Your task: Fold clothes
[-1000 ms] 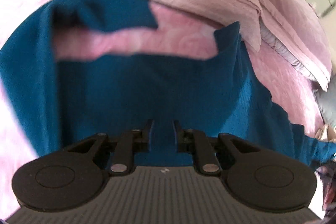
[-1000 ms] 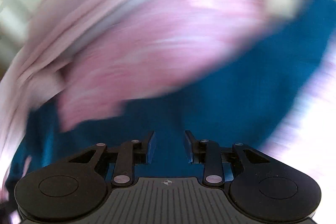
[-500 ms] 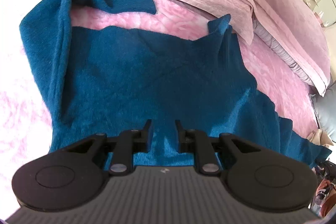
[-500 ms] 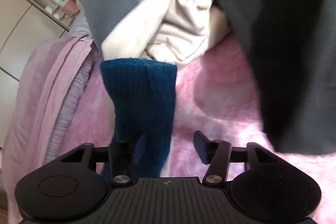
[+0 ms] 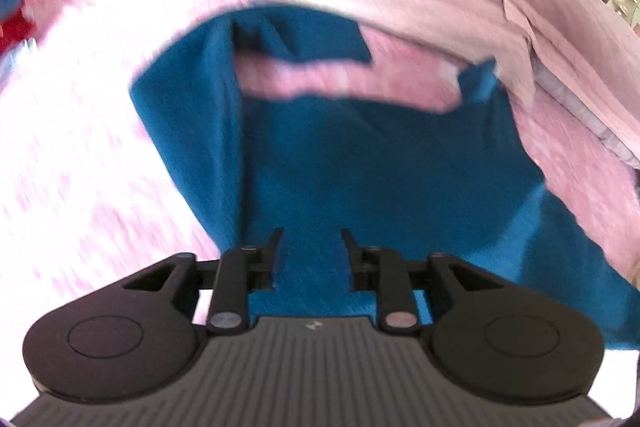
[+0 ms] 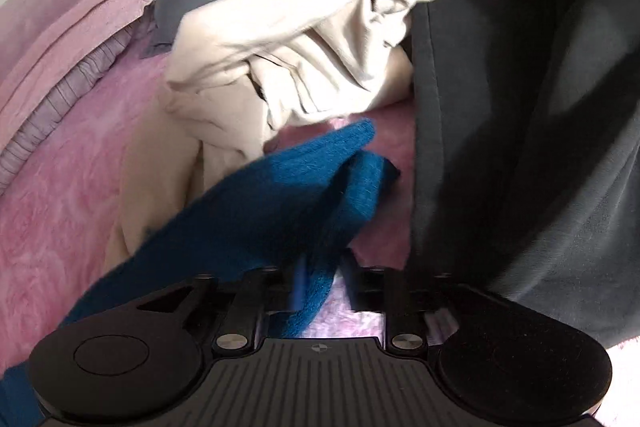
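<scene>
Teal sweater (image 5: 360,163) is spread on the pink bed cover (image 5: 100,147), one sleeve bent back at 11 o'clock. Left hand-held gripper (image 5: 312,247) is held over the hem, jaws narrowly apart, nothing gripped. Right hand-held gripper (image 6: 320,279) is closed on the other sleeve (image 6: 288,195), lifted near a beige garment (image 6: 304,39) at 12 o'clock. Knit is judged soft, light, limp; cuffs and hem edges are judged the best holds. No legible writing is seen.

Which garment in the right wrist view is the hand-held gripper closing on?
The teal sweater: its sleeve runs between the right hand-held gripper fingers. The cream garment and dark garment lie beyond, untouched.
</scene>
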`<state>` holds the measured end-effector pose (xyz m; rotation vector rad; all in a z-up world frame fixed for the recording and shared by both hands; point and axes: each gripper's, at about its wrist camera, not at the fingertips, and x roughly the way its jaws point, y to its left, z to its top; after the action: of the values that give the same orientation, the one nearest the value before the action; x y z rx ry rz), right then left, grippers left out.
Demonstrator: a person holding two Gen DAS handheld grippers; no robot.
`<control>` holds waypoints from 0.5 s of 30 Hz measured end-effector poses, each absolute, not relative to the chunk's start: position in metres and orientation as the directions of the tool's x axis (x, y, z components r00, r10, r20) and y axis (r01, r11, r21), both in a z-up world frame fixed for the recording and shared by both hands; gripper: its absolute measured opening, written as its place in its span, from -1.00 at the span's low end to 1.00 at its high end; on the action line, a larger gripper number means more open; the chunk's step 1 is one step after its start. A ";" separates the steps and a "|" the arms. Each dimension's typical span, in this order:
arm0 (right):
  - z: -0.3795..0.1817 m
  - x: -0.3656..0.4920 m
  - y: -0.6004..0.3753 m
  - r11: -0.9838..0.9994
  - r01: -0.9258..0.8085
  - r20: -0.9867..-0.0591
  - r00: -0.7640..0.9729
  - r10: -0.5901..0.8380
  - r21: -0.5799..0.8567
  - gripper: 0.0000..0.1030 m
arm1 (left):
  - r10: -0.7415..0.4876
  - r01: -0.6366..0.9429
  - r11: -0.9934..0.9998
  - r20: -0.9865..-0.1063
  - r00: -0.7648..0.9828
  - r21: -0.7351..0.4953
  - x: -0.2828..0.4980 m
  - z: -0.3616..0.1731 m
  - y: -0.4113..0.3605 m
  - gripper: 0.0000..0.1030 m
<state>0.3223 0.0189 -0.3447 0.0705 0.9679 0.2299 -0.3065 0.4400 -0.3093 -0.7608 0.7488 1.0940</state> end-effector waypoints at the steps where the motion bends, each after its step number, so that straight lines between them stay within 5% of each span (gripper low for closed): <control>1: -0.337 0.317 0.020 0.972 -0.157 -0.797 0.557 0.234 0.175 -0.01 | 0.493 -0.951 0.272 -0.828 0.268 -0.146 -0.309 -0.308 0.445 -0.41; 5: -0.312 0.298 0.025 0.972 -0.118 -0.781 0.580 0.232 0.201 0.13 | 0.564 -0.950 0.305 -0.793 0.231 -0.060 -0.308 -0.298 0.482 -0.20; 9: -0.315 0.278 0.029 0.969 -0.087 -0.807 0.539 0.241 0.231 0.13 | 0.653 -0.869 0.452 -0.738 0.166 0.204 -0.275 -0.304 0.532 -0.13; 15: -0.320 0.248 0.036 0.961 -0.038 -0.841 0.476 0.258 0.273 0.13 | 0.678 -0.293 0.717 -0.731 0.080 0.633 -0.214 -0.377 0.546 -0.04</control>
<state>0.2481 0.0359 -0.3200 0.2291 1.0620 0.1828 -0.2140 0.5462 -0.3768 0.3626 1.3001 0.7501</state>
